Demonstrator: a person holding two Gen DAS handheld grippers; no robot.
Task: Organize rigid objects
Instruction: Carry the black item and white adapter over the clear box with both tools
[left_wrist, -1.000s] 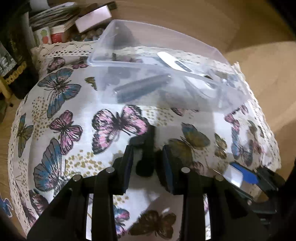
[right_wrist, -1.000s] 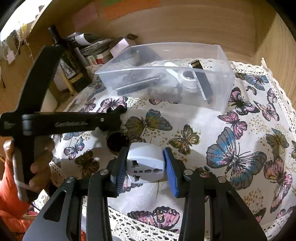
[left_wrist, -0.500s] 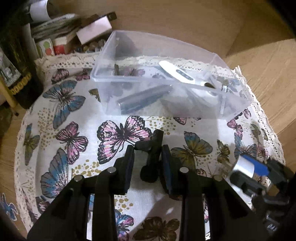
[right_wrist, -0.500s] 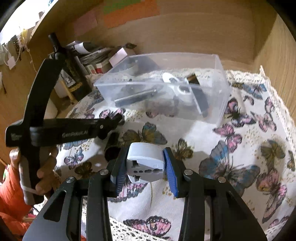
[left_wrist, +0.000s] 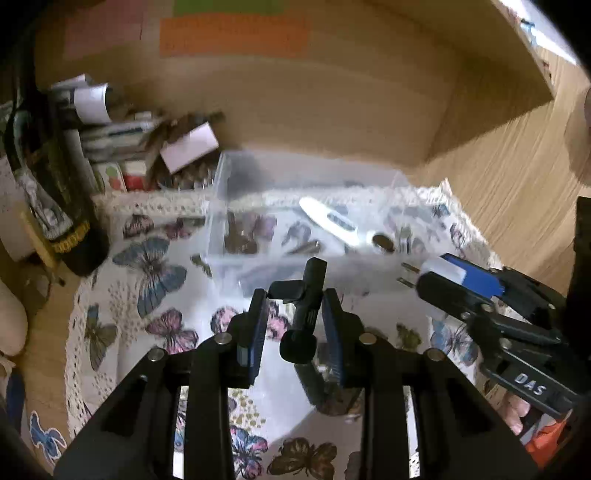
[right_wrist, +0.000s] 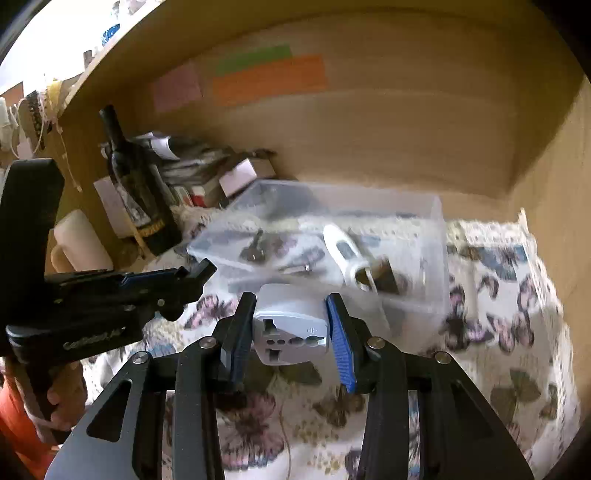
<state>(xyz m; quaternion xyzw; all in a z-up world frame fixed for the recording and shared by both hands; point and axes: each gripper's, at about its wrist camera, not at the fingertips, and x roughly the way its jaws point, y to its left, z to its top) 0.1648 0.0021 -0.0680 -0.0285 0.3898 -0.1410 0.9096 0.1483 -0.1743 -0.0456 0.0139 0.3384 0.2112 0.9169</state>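
mostly blurred, the clear rectangular plastic box (right_wrist: 332, 243) on the butterfly-print tablecloth (right_wrist: 517, 332) holds a white oblong gadget (right_wrist: 343, 254), a dark key (right_wrist: 255, 249) and smaller bits too smeared to name. the left gripper (left_wrist: 295, 325) clamps a slim black clipped pen-like cylinder (left_wrist: 308, 306) above the cloth; the right gripper (right_wrist: 291, 332) clamps a grey-white travel plug adapter (right_wrist: 291, 328) before the box.

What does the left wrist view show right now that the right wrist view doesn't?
Only the left wrist view shows the black clip-like part held in the left tool, and the metal prongs of the adapter. Only the right wrist view shows the adapter's socket face gripped in the right tool, and the whole dark bottle. Both show the clear bin and the butterfly cloth.
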